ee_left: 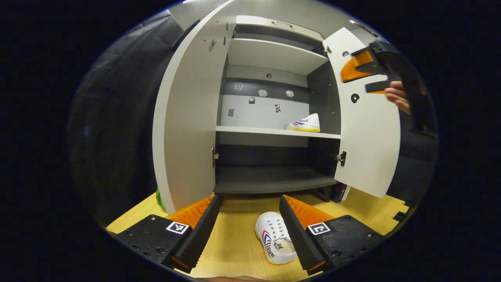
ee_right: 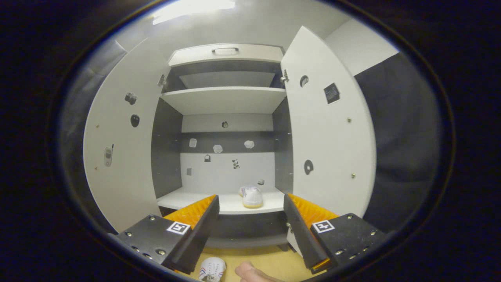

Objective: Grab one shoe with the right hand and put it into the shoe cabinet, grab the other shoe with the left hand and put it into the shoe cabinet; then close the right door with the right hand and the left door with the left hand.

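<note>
As you hold both tools up to the cabinet, it reads like this:
Left gripper (ee_left: 247,231): fingers spread wide, nothing between them pressed; you hover it low over the wooden floor (ee_left: 231,243).
Floor shoe (ee_left: 275,243): lies on the floor between your left fingers, nearer the right-hand one, toe toward the cabinet.
Right gripper (ee_right: 250,231): jaws apart, empty, aimed at the middle shelf (ee_right: 188,199); in the left gripper view you hold it high, beside the right door (ee_left: 366,129).
Shelved shoe (ee_right: 251,196): sits on the middle shelf, toward its right side.
Shoe cabinet (ee_right: 225,100): both doors stand open, left door (ee_right: 121,156) included.
</note>
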The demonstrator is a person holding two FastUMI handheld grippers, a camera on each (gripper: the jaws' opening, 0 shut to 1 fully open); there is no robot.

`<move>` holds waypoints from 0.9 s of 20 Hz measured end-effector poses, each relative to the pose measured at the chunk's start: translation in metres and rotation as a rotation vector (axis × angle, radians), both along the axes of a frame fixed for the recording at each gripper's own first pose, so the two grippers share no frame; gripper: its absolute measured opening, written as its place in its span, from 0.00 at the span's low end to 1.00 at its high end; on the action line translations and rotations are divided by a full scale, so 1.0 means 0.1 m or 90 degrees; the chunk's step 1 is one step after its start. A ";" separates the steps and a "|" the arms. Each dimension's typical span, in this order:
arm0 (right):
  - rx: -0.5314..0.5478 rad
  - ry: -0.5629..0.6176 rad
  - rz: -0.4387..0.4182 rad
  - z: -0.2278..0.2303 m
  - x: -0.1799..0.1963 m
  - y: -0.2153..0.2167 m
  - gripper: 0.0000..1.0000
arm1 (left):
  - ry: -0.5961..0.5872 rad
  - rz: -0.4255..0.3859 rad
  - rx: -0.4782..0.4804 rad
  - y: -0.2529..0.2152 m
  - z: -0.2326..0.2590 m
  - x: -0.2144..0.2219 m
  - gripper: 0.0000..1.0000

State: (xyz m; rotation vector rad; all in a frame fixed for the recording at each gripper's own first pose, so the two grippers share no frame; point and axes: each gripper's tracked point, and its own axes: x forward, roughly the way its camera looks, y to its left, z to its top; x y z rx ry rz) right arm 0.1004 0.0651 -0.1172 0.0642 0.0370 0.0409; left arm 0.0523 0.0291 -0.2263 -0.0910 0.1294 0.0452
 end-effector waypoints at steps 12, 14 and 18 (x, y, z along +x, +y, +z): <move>0.056 0.020 0.066 -0.55 -1.37 -0.03 0.98 | 0.194 -0.035 -0.001 -0.35 -1.29 0.44 0.95; 0.037 0.013 0.046 -0.50 -1.38 -0.16 0.98 | 0.250 -0.052 0.018 -0.40 -1.52 0.48 0.95; 0.047 -0.010 0.043 -0.39 -1.43 -0.27 0.98 | 0.314 -0.043 0.028 -0.34 -1.80 0.49 0.95</move>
